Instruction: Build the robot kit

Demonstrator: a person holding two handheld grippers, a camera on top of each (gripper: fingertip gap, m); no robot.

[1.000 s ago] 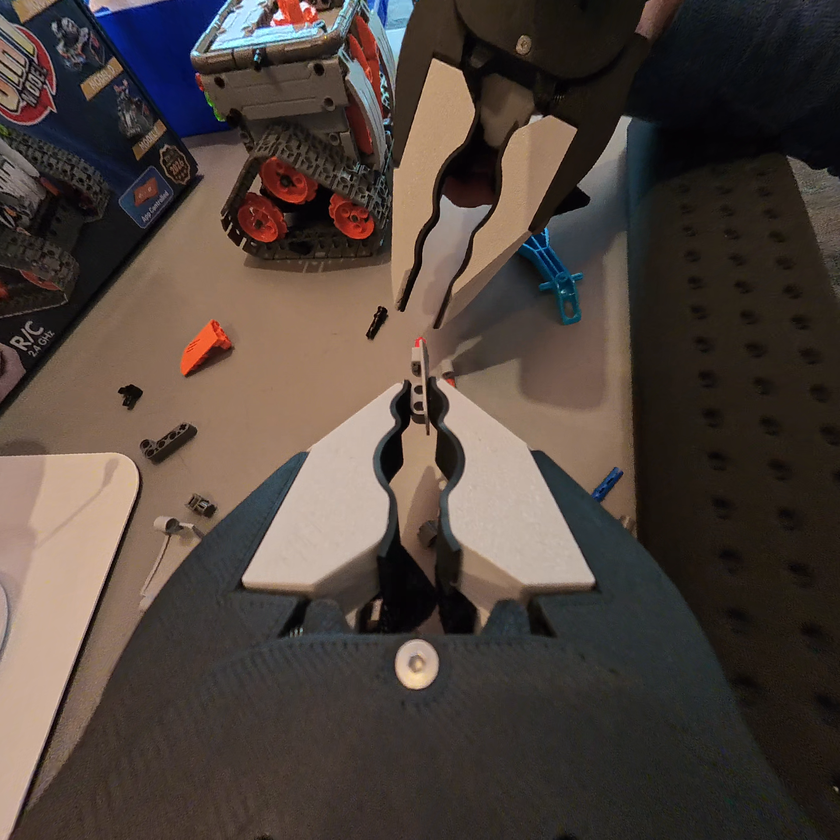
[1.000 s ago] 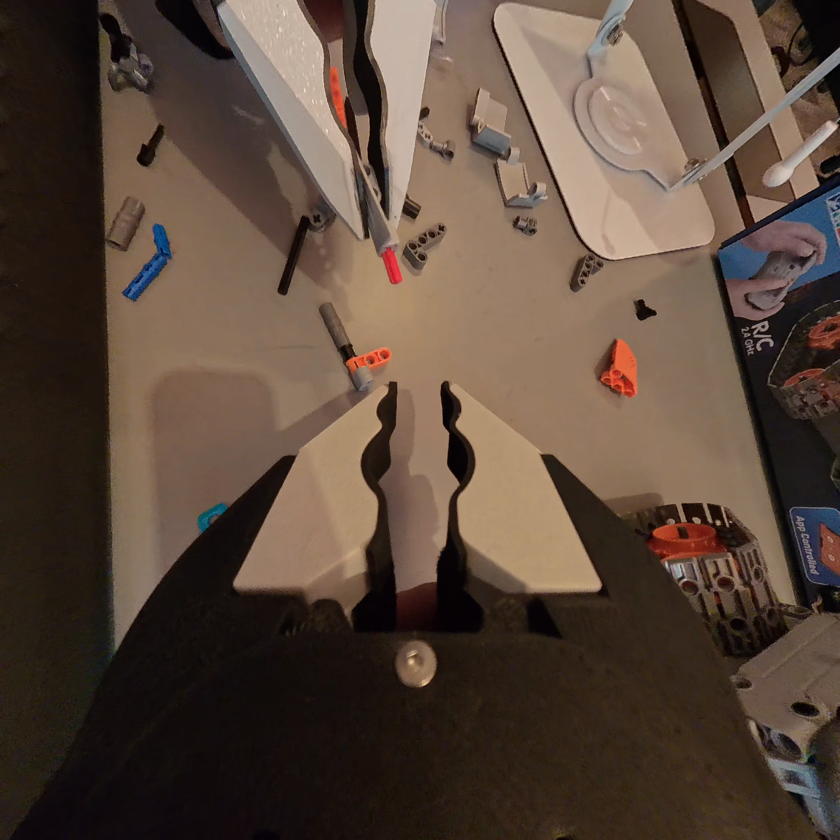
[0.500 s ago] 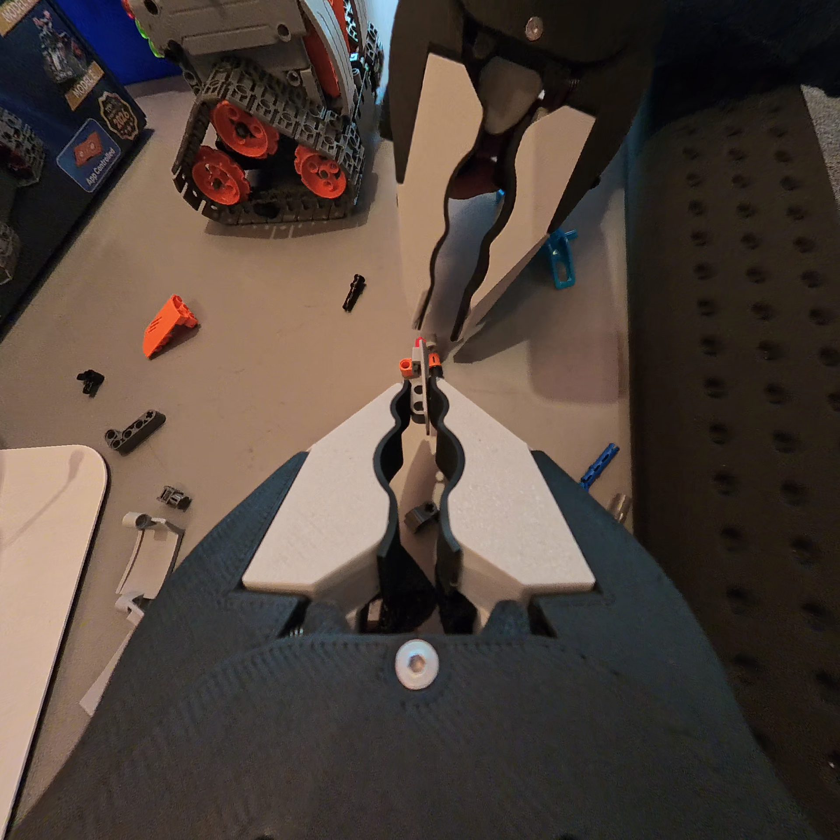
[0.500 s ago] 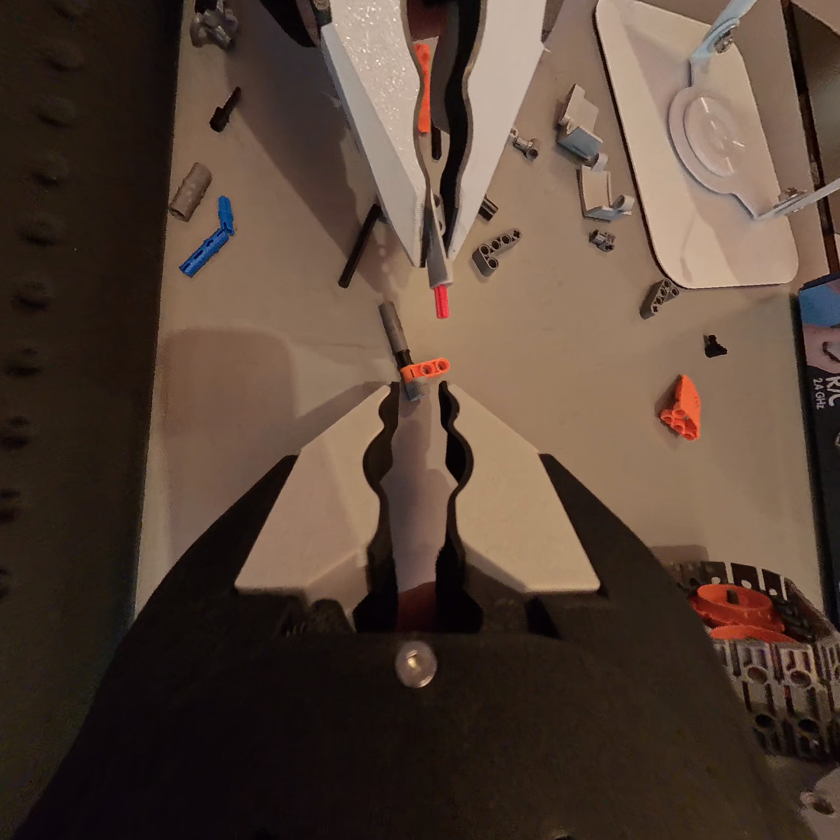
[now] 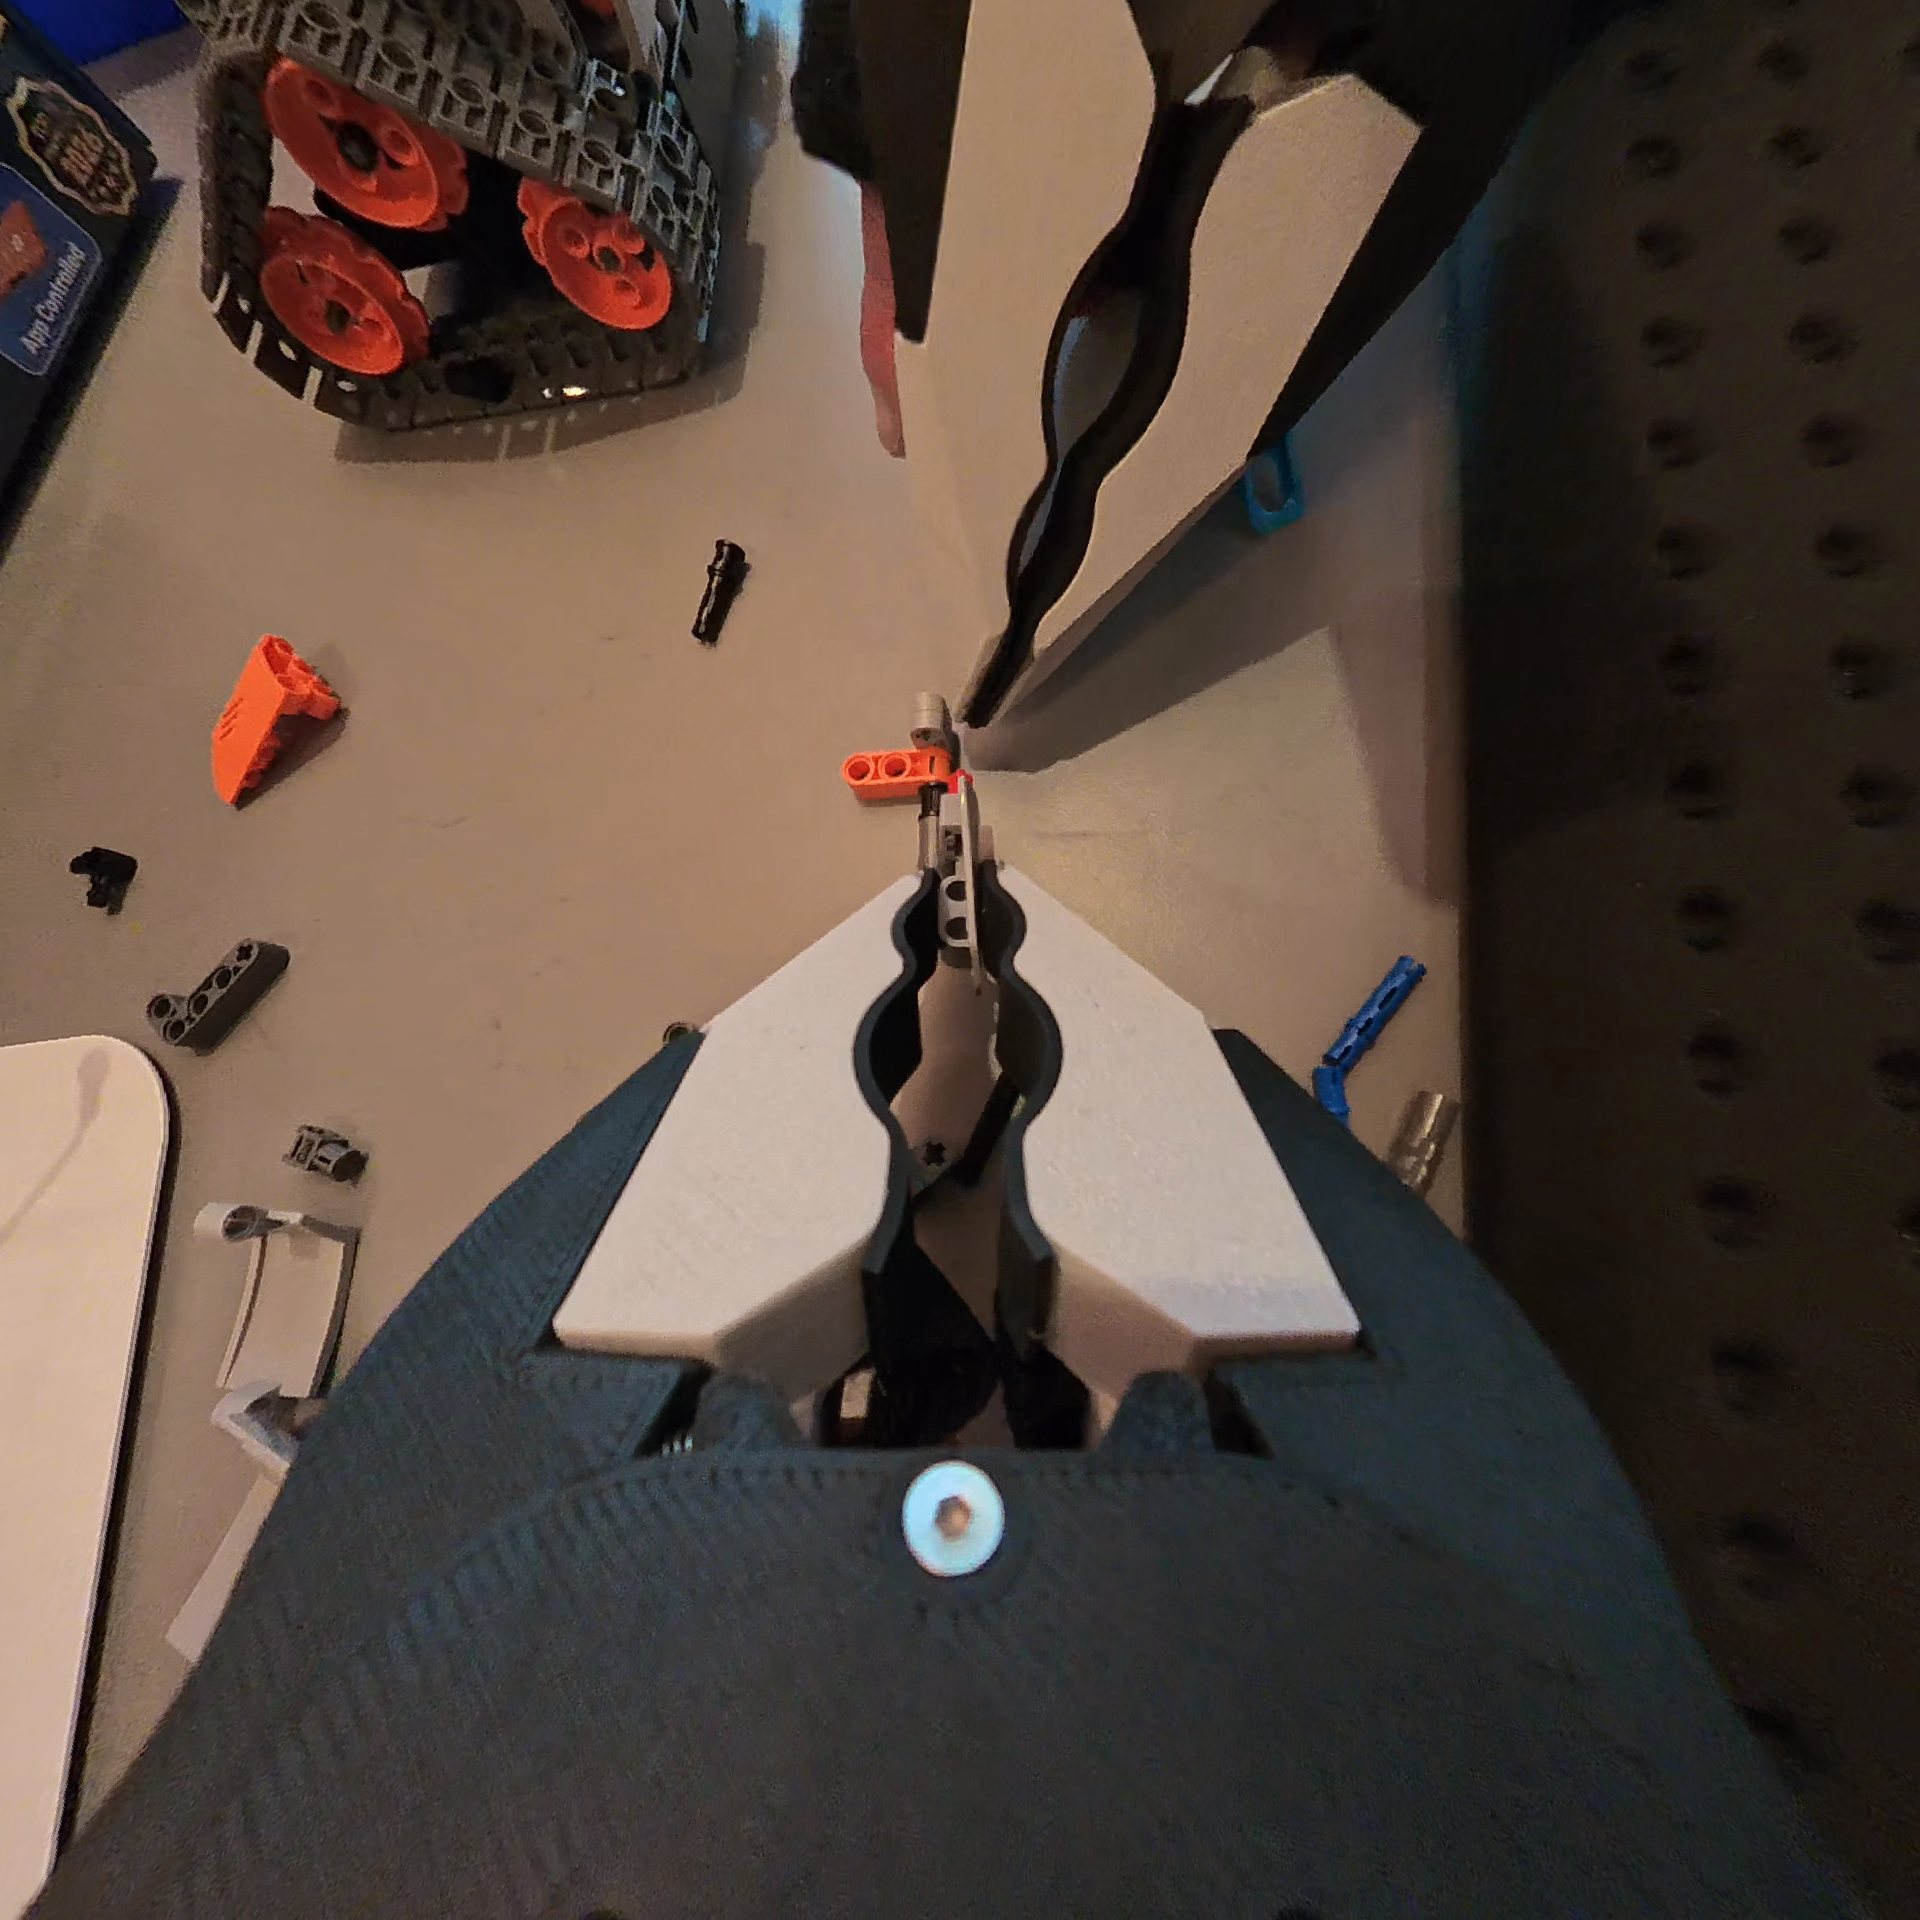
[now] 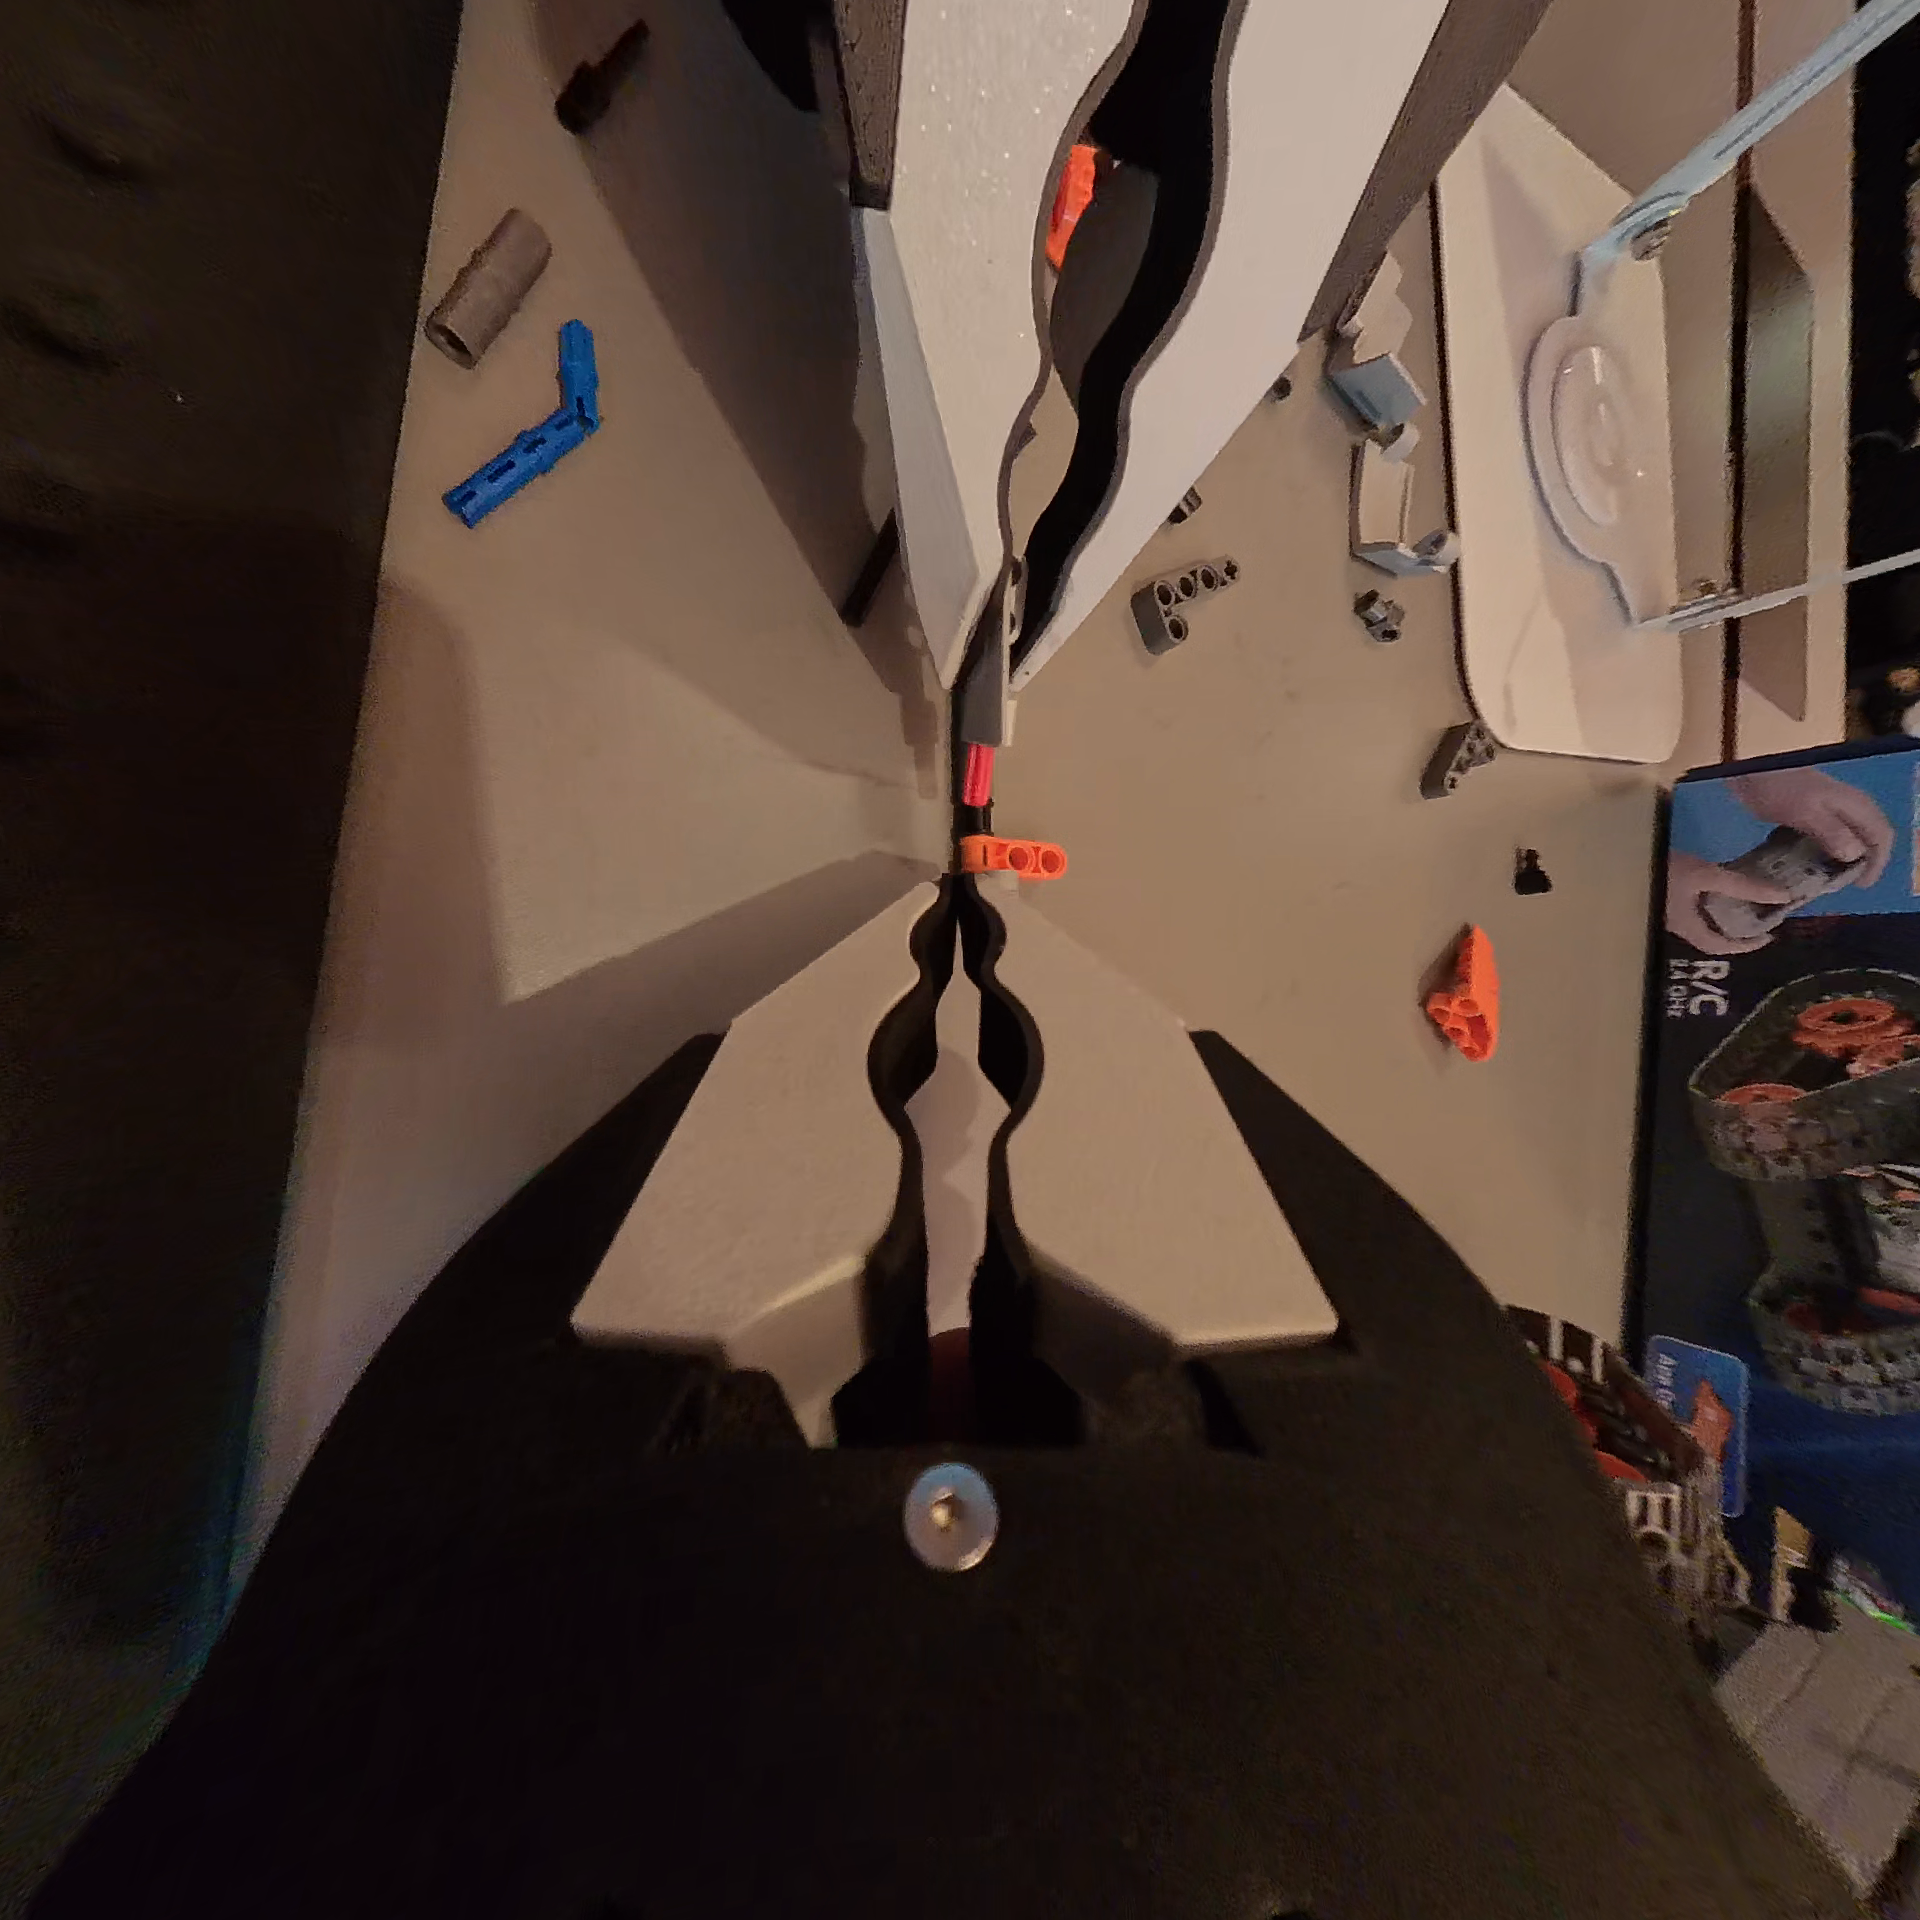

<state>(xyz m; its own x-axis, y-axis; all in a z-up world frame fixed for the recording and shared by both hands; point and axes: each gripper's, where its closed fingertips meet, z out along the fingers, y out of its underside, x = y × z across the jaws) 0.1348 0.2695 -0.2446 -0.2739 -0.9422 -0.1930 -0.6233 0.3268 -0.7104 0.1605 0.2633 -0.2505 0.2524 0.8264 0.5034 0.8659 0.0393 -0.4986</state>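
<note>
My left gripper [image 5: 956,883] is shut on a thin grey beam [image 5: 961,906] with a red pin [image 6: 975,774] at its far end. The pin's tip nearly meets a small assembly lying on the table: an orange connector [image 5: 894,769] on a black axle with grey sleeves [image 5: 932,717]. My right gripper [image 6: 958,891] comes from the opposite side with its jaws closed. In the left wrist view its tips [image 5: 982,707] rest at the table just beside the assembly's grey end sleeve. I cannot see anything clamped between them. The left gripper [image 6: 982,665] shows at the top of the right wrist view.
A tracked toy vehicle [image 5: 457,239] and its box [image 6: 1787,1039] stand to one side, and a white tray [image 6: 1538,665] lies nearby. Loose parts lie around: an orange wedge [image 5: 270,717], a black pin [image 5: 717,587], a blue angled piece [image 6: 530,436] and a dark L-beam [image 6: 1179,603]. A dark perforated surface [image 5: 1714,831] borders the table. Less than 4 cm separates the two grippers' tips. Between my left fingertips and the blue angled piece [image 6: 530,436] there is roughly 7 cm. Look for it in the left wrist view [image 5: 1367,1037] too.
Both grippers have come down and together over the orange assembly. The right gripper's jaws have gone from open to closed. The left gripper has kept its hold on the grey beam.
</note>
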